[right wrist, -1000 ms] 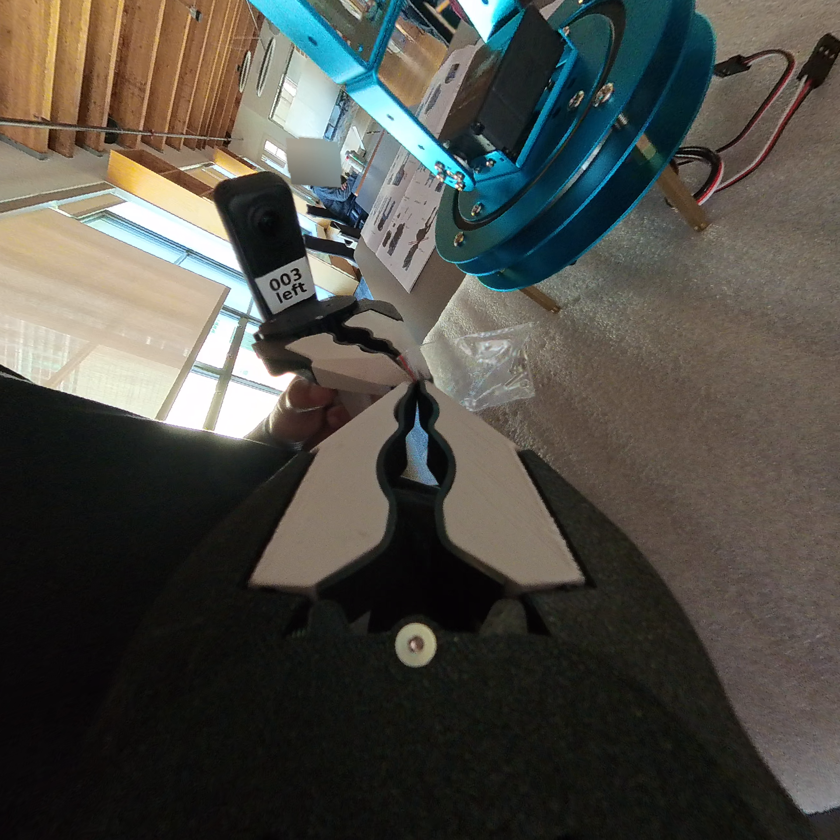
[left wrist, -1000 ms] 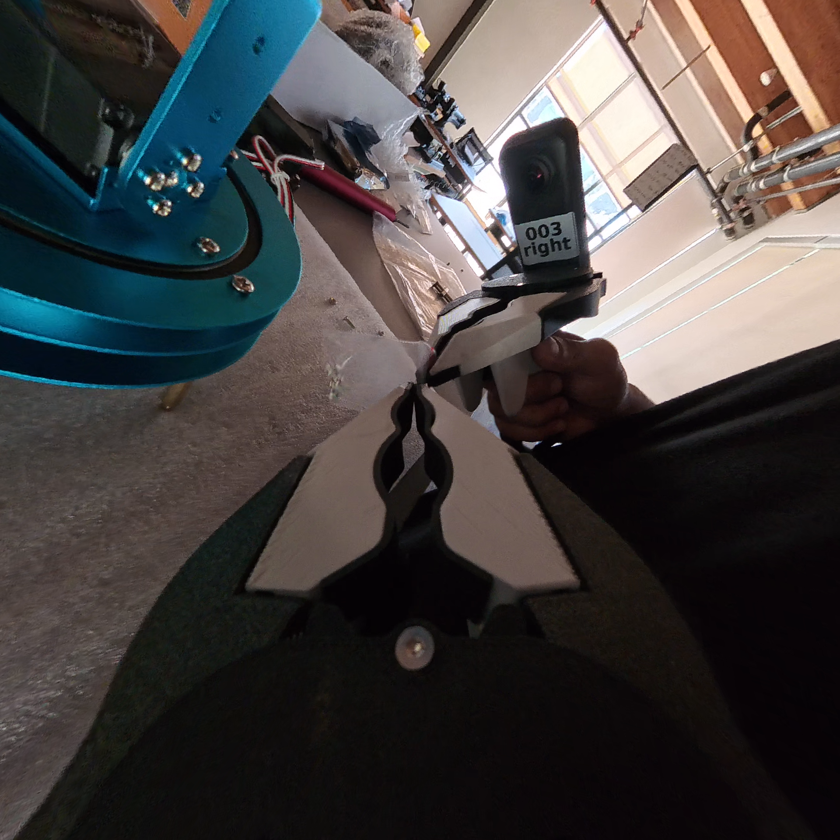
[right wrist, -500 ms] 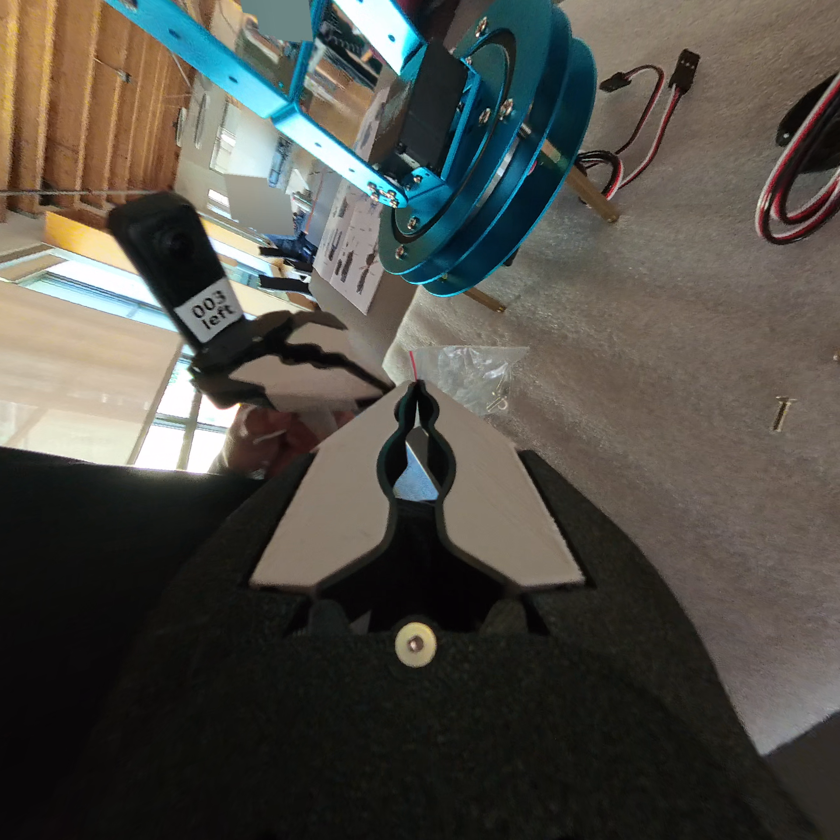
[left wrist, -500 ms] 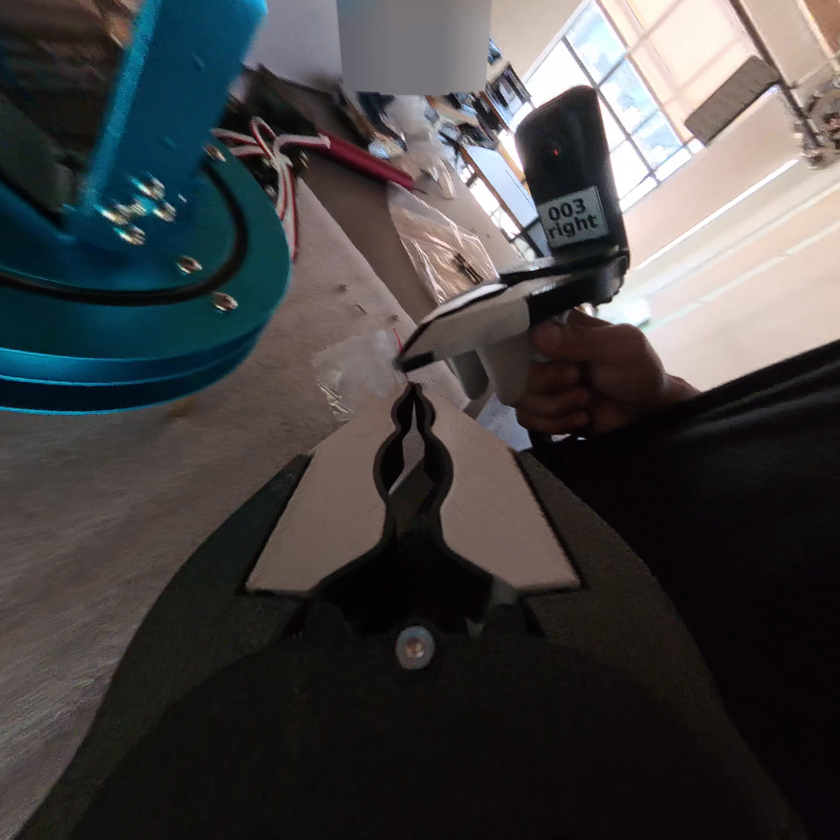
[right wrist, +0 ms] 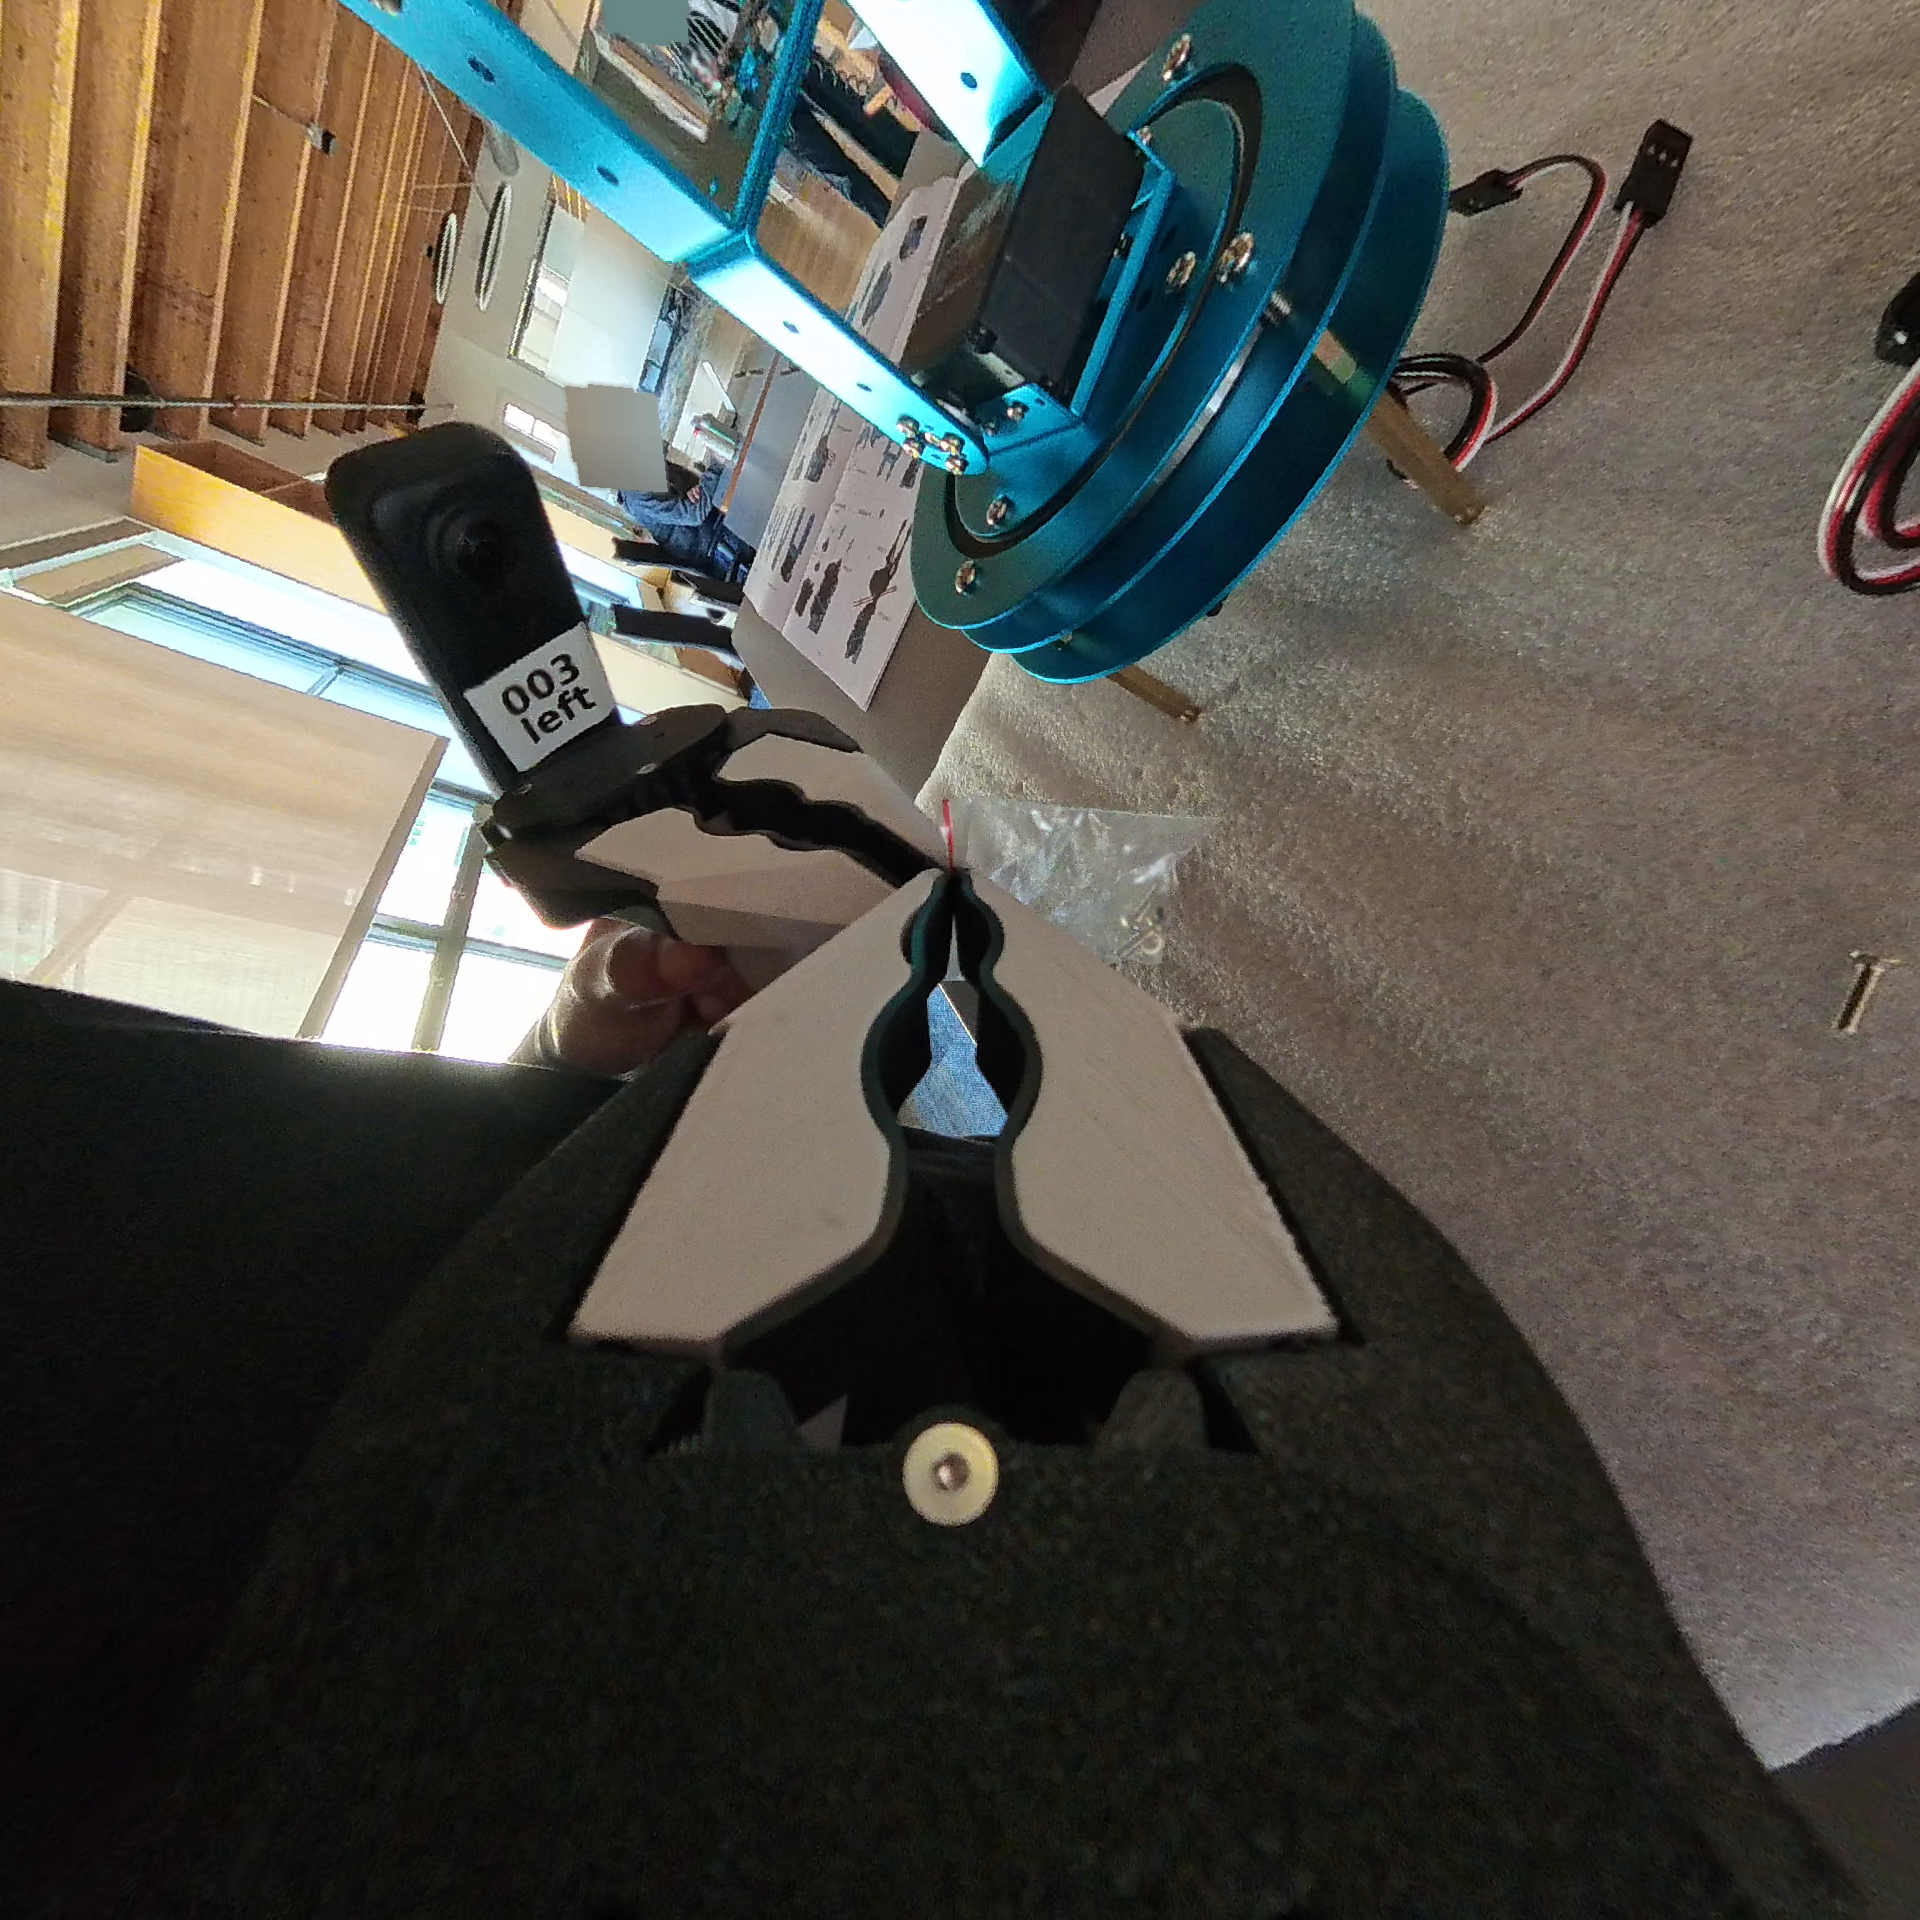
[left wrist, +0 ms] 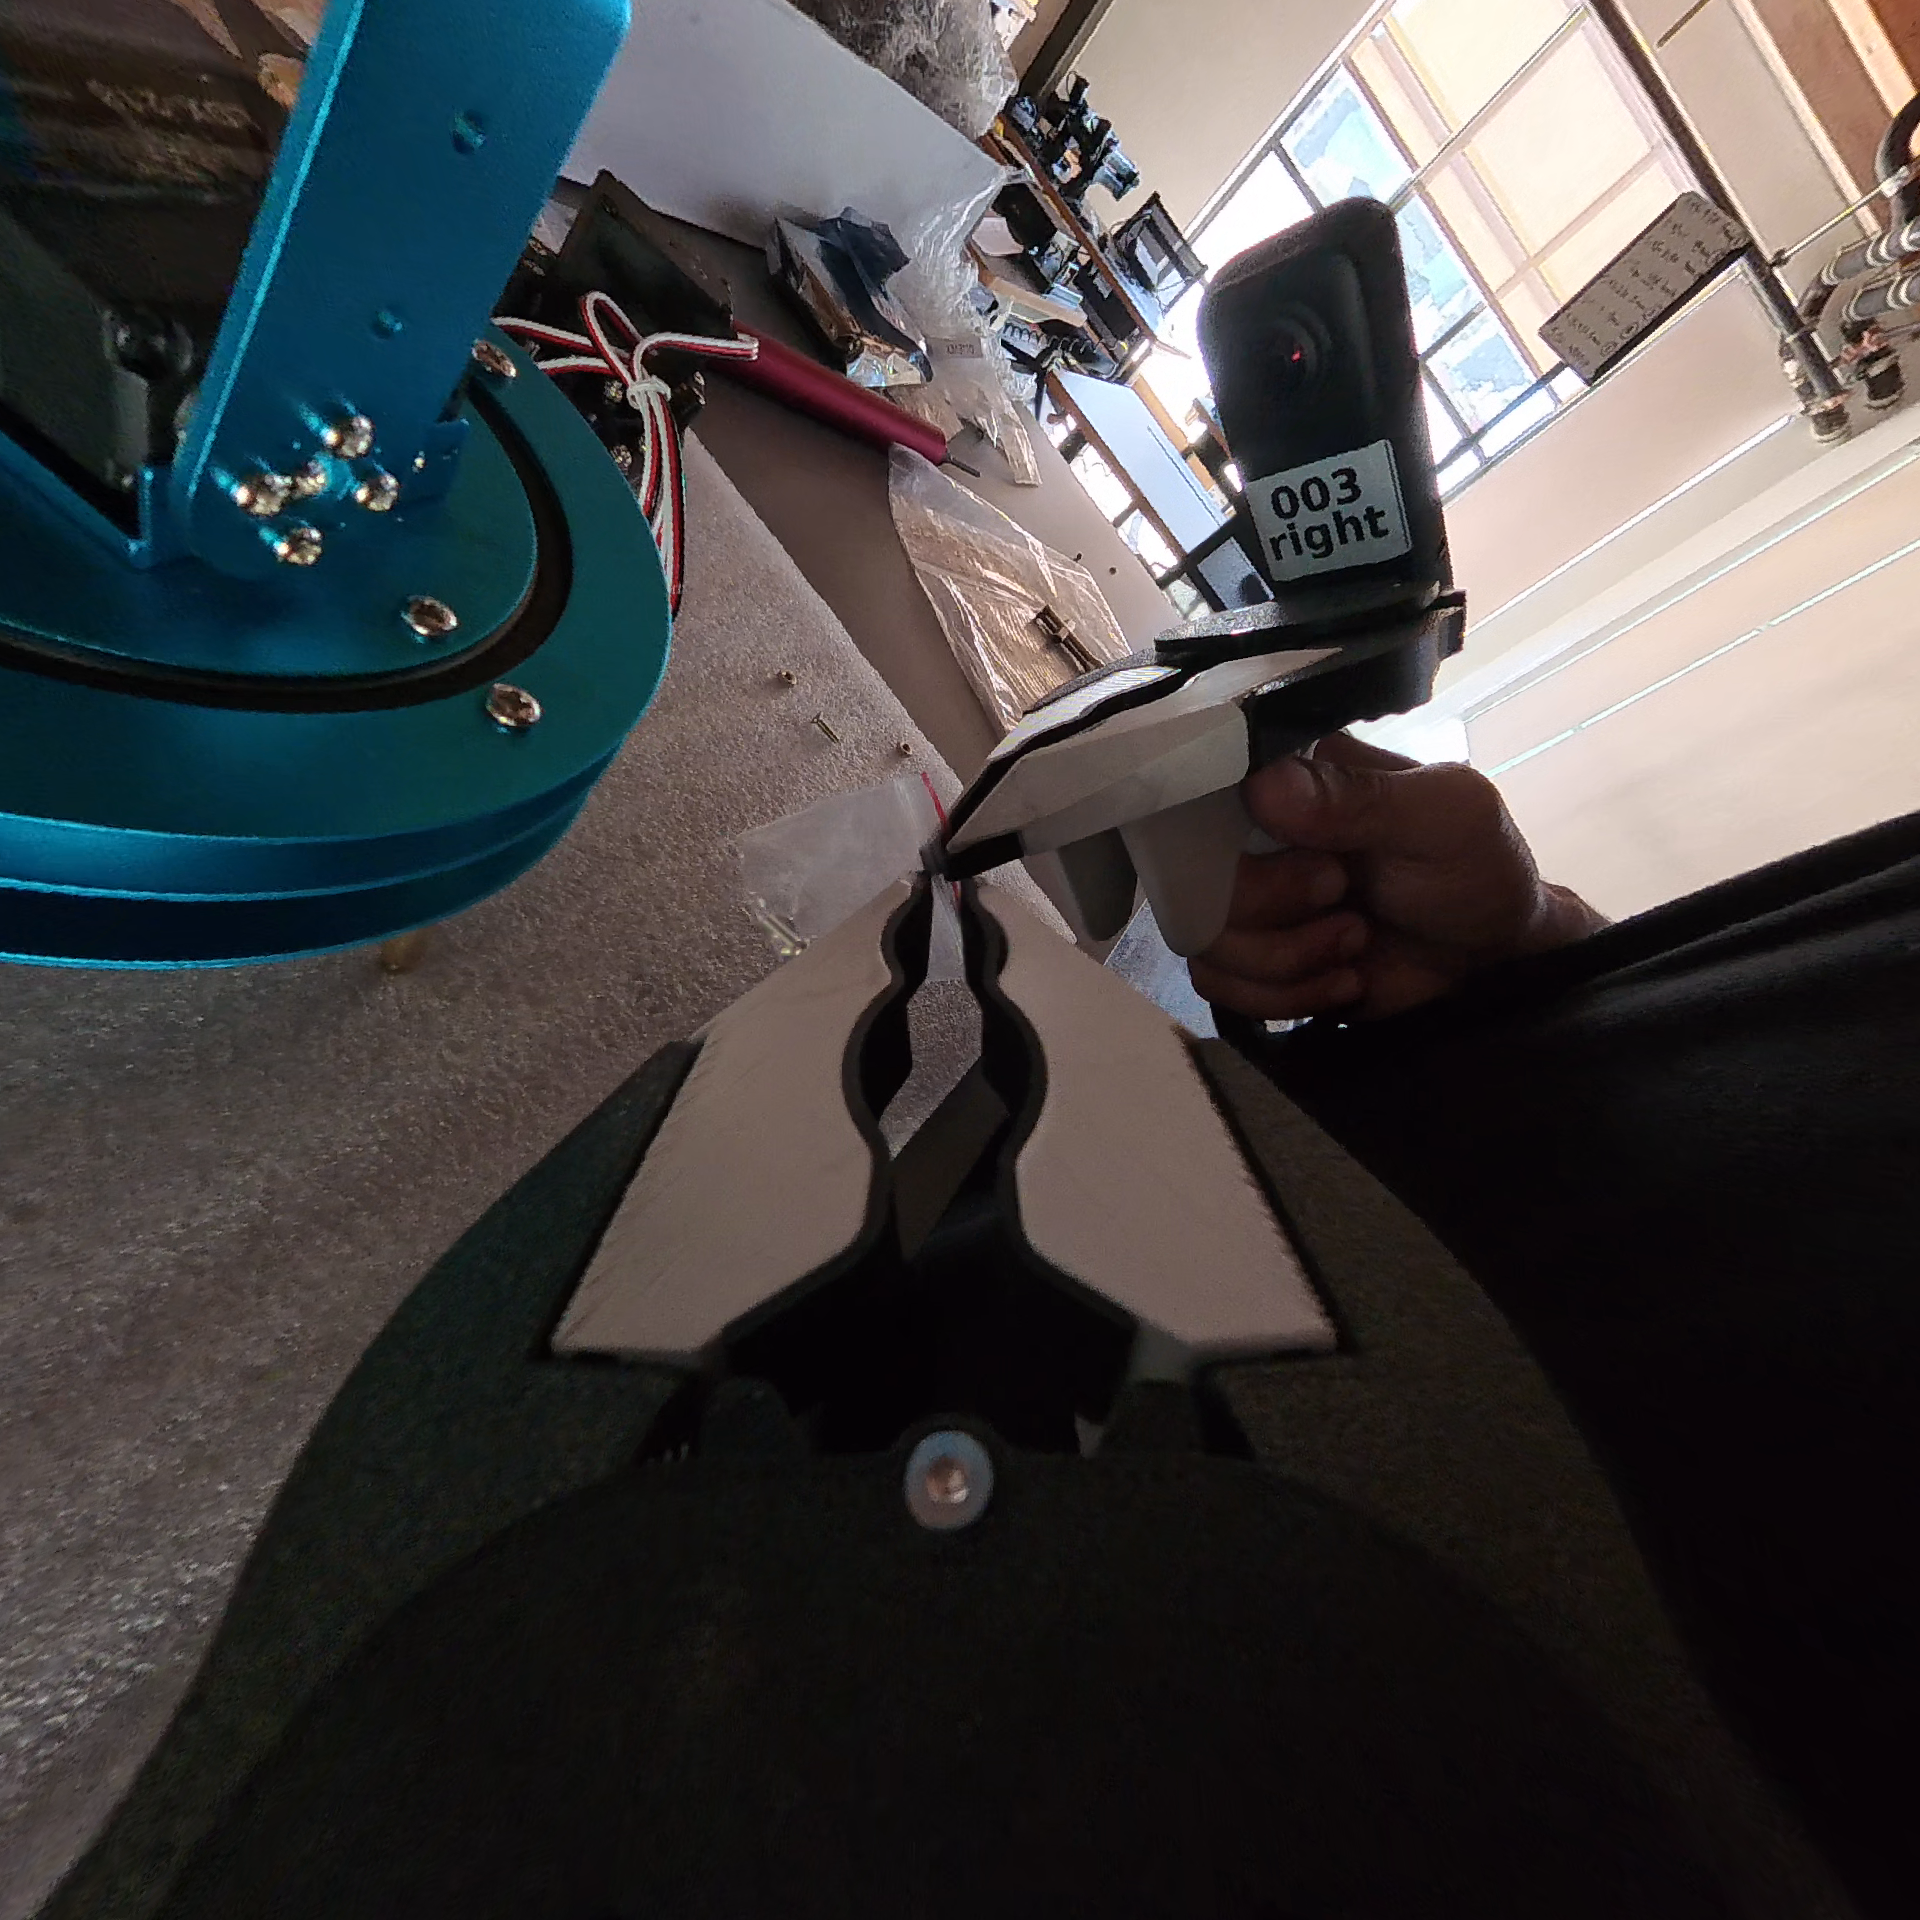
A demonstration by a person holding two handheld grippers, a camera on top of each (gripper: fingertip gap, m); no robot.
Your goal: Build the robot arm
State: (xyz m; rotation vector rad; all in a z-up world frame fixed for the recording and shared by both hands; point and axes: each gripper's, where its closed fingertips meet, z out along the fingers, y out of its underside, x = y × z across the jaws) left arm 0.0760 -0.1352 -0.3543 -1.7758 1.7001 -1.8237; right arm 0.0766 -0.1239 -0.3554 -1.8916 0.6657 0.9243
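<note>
While both claws are pinched on it, the small clear plastic bag (right wrist: 1081, 862) with a red strip along its top edge sits right between the two tools, hanging just over the grey foam mat (right wrist: 1558, 1039), with a few little screws visible inside near its bottom. The left gripper (left wrist: 940, 883) has its jaws closed down to a sliver on the bag's top edge, and the right gripper (right wrist: 951, 883) is clamped on that same edge too, so the two sets of tips meet almost nose to nose. In the left wrist view the right gripper comes in from the side with a hand (left wrist: 1371, 883) wrapped round its grip. Just past the bag there's a big blue anodised metal turntable base (right wrist: 1195, 416) standing on brass standoffs, with a black servo and a blue bracket bolted on top. A loose screw (right wrist: 1860, 992) lies on the mat off to one side, near a loop of red, white and black servo wire (right wrist: 1870, 520). Farther back there's a printed instruction sheet (right wrist: 842, 561), a dark red rod (left wrist: 842, 395) and more crinkly plastic packaging (left wrist: 997, 561) along the bench.
</note>
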